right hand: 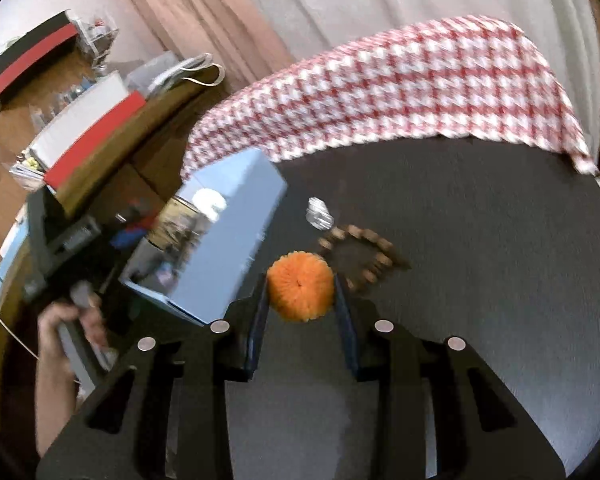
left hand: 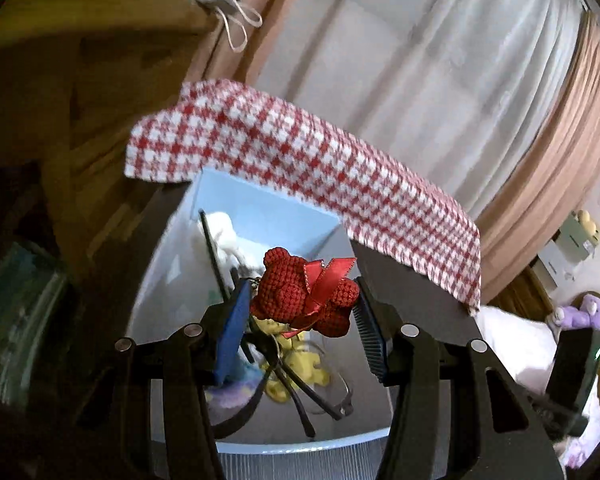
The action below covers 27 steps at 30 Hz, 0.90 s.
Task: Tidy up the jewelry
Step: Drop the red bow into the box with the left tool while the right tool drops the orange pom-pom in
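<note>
Red crocheted bear over the blue box, orange pompom lifted above the dark table

The red crocheted bear (left hand: 306, 292) with its ribbon bow sits clamped between the jaws of the left gripper (left hand: 300, 320), hanging above the open light-blue box (left hand: 172, 280), whose inside already holds glasses (left hand: 300, 392), yellow pieces and a white item, leaving little free floor. The right gripper (right hand: 301, 300) has its jaws closed on an orange pompom (right hand: 301, 286), held above the dark table (right hand: 480, 260); just beyond it lie a brown bead bracelet (right hand: 364, 256) and a small clear item (right hand: 319, 212), with wide bare surface to the right. A red-and-white checked cloth (right hand: 380, 96) drapes over the table's far edge. The box stands at the table's left side, a hand (right hand: 72, 320) beside it
</note>
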Each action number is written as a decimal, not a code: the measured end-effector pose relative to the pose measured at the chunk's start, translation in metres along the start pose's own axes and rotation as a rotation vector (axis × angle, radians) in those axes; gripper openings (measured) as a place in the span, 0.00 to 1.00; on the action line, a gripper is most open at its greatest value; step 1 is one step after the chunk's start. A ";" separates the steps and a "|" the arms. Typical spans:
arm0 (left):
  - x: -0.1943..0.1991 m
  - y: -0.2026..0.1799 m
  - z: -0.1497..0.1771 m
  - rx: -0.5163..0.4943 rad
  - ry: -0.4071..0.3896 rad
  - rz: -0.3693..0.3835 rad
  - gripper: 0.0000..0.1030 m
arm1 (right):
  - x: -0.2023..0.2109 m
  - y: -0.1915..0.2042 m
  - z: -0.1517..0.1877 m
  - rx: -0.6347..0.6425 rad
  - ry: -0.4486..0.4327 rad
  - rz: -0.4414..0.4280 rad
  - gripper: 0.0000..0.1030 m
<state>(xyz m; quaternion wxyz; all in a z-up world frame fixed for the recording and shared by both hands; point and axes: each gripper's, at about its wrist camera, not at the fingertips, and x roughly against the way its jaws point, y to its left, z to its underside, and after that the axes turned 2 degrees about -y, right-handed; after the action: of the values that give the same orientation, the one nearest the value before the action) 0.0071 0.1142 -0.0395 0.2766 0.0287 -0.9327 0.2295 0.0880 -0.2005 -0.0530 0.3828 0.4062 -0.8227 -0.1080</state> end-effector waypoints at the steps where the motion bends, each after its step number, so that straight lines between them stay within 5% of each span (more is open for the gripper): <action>1: -0.002 0.000 0.000 -0.010 0.008 -0.001 0.51 | -0.002 0.006 -0.004 0.009 -0.003 -0.005 0.31; 14: 0.015 -0.003 -0.005 -0.104 -0.047 -0.005 0.49 | -0.066 0.091 -0.080 0.125 -0.011 -0.056 0.31; 27: 0.021 0.009 -0.003 -0.127 -0.056 -0.027 0.51 | -0.160 0.117 -0.063 0.178 0.178 0.021 0.33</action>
<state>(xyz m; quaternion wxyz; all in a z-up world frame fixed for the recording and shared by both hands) -0.0107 0.1248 -0.0303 0.2549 0.0299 -0.9522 0.1653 0.1249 0.0037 -0.0399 0.4176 0.4381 -0.7960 0.0060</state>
